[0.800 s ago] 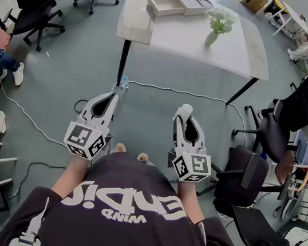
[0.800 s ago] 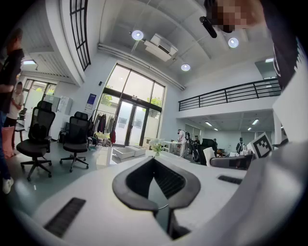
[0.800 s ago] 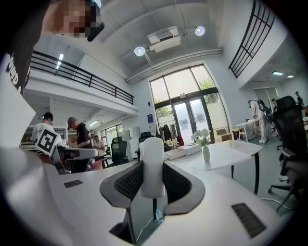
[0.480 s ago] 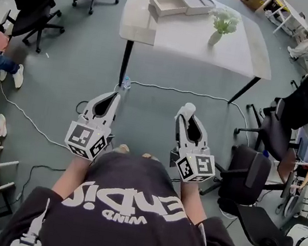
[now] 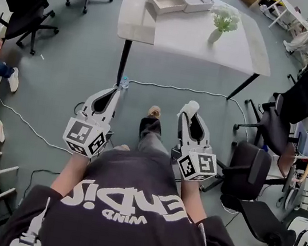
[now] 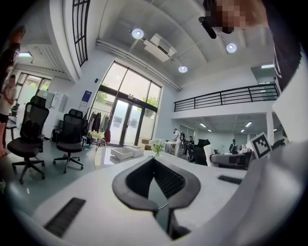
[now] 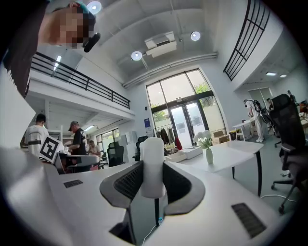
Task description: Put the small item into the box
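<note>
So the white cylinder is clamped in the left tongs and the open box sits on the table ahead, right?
No, the right tongs hold the white cylinder, as the right gripper view shows. The open box does sit on the table ahead.

Bright, even light: daylight through the tall glass front (image 7: 185,108) plus ceiling spots (image 6: 137,33). Shadows soft and faint on the floor (image 5: 68,77). Glass slightly blown out. Heavy fisheye, black corners in both gripper views.

The box (image 5: 166,3) sits at the counter's (image 5: 184,40) far edge, the flower vase (image 5: 216,34) right of it and nearer
</note>
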`<state>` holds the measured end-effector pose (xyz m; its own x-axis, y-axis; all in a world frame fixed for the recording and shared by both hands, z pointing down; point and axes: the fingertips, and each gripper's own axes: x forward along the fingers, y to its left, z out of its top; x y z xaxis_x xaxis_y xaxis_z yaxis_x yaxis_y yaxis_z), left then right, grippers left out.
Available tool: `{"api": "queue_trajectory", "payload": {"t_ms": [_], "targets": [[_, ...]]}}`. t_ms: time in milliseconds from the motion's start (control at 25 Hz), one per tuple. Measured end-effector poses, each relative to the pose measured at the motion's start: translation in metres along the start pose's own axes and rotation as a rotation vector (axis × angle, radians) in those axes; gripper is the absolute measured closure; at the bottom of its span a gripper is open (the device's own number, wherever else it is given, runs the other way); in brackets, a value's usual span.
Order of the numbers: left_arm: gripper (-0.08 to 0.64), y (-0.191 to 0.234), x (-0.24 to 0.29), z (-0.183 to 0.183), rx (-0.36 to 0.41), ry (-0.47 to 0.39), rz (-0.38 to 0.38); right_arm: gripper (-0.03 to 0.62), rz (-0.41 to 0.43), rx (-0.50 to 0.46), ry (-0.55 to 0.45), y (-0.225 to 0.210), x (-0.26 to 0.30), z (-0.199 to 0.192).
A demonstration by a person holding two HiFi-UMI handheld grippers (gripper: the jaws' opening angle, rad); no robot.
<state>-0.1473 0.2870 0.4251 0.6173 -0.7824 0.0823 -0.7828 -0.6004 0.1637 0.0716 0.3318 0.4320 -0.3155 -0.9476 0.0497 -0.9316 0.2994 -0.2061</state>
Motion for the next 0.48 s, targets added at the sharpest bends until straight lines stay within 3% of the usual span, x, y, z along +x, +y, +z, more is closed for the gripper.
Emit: {"api": "queue_trajectory", "payload": {"t_ms": [480], "targets": [[0.551, 0.047, 0.047, 0.007, 0.008, 0.002, 0.034, 0.449, 0.032, 0.010, -0.014, -0.021, 0.075, 0.004]]}}
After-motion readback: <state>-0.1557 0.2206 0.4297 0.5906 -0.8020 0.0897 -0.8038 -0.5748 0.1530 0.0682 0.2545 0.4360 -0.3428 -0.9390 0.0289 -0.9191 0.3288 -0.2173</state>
